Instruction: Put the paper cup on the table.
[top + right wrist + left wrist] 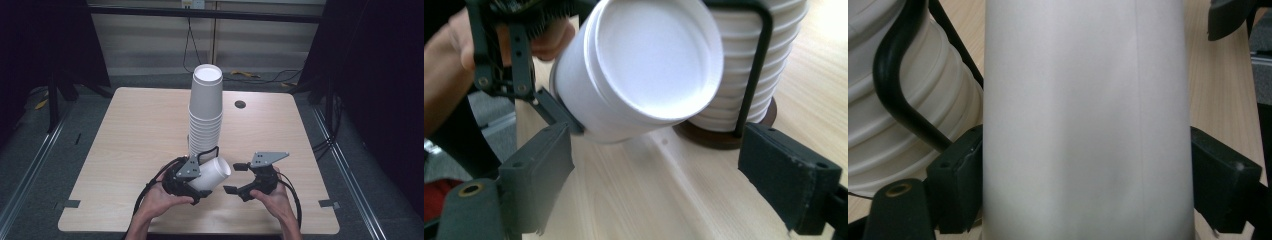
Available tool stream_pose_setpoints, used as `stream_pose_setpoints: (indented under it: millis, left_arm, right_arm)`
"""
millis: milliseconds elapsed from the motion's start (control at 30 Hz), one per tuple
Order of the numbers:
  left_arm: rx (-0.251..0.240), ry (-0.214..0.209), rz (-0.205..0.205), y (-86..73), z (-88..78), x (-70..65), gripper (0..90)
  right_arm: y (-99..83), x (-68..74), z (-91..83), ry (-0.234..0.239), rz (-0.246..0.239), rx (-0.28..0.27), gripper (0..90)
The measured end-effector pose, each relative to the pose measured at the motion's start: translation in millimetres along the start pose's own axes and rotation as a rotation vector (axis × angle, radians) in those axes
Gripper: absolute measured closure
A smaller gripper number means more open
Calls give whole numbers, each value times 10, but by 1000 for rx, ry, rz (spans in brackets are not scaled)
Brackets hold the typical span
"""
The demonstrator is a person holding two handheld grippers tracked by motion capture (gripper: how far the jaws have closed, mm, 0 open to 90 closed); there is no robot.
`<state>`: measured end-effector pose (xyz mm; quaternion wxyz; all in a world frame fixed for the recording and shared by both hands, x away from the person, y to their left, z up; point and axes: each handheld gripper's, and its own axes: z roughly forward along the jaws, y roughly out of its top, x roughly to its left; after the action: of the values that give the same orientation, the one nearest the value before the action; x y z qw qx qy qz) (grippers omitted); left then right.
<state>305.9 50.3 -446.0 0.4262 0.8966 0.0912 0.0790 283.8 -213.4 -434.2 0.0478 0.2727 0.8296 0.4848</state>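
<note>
While the left tool [202, 175] pinches a white paper cup [212, 174] across its side wall, the cup lies tipped on its side above the pale wooden desk [130, 145], its closed bottom turned toward the right tool [239, 177]. That right tool hangs just beside the cup with its jaws spread wide and nothing between them. Right behind the held cup stands a tall stack of white paper cups [205, 112] on a dark round base [724, 137], with a thin black wire bracket [756, 65] rising along its side. A small dark round hole [240, 104] sits in the desk farther back.
</note>
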Motion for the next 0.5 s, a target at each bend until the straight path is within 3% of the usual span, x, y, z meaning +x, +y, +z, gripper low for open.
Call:
stream_pose_setpoints:
  millis: [167,267,400,500]
  left_arm:
    - [48,-5,21,14,11,-4,157]
    - [95,5,58,55,23,-10,157]
    - [94,-7,66,70,23,-13,156]
    - [132,-12,70,70,27,-7,156]
  right_arm:
    - [-6,19,8,-14,-25,37,145]
    - [-3,20,28,-14,-36,62,145]
    - [-9,8,48,-17,-48,93,145]
    - [-8,6,42,-26,-53,107,153]
